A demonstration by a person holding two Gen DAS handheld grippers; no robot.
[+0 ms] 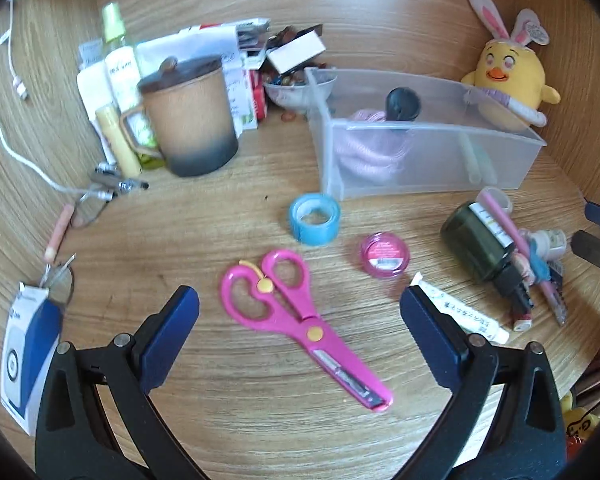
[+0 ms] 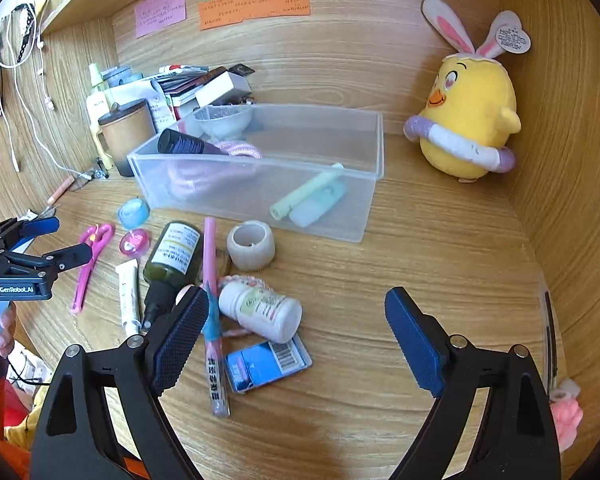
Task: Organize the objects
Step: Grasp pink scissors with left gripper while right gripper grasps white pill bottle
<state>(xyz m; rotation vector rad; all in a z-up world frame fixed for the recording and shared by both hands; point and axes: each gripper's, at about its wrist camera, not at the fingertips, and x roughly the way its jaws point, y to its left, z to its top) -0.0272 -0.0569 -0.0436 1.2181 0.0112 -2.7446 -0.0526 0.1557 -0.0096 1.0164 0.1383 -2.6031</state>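
Observation:
My left gripper is open, hovering over the desk with pink scissors lying on the wood between its fingers, untouched. Beyond them sit a blue tape roll and a small pink jar. A clear plastic bin behind holds a pink cord, a dark tube and pastel sticks. My right gripper is open above a white pill bottle, a blue card and a pink pen. A dark green bottle, a white tube and a beige ring lie nearby.
A brown lidded mug, spray bottles and stacked papers crowd the back left. A yellow chick plush stands at the back right corner. White cables trail on the left. Wooden walls enclose the desk at the back and right.

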